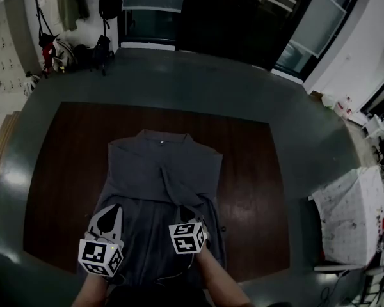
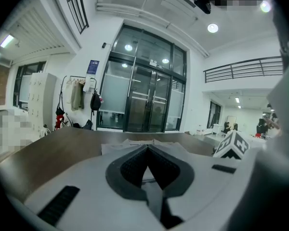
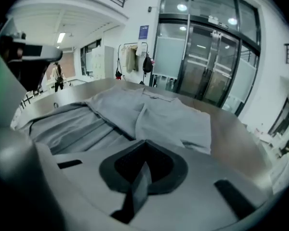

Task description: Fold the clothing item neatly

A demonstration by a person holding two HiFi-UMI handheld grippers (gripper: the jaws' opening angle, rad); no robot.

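Past the far edge of the dark brown rectangular wooden tabletop [image 1: 57, 171] stretches a smooth grey floor [image 1: 243, 82]. One coat rack hung with clothes and bags [image 1: 70, 18] stands off the far left corner. Tall dark glass doors [image 1: 243, 11] close the view ahead, and one white cloth-draped stand [image 1: 352, 216] sits beyond the right edge.

One grey collared cloth shirt [image 1: 163, 171] lies flat at the middle of the tabletop, collar toward the far edge and hem at the near edge. A flap is folded inward across its front, leaving soft creases.

Two grippers of pale plastic with black ribbed pads hang over the shirt's lower half, close to the near edge. Their marker cubes hide part of the hem in the head view. The left gripper [image 1: 114, 208] is at the shirt's left side, its jaws clenched tip to tip. The right gripper [image 1: 193, 215] is over the middle, its jaws likewise pressed together. Whether either nips any cloth I cannot tell.
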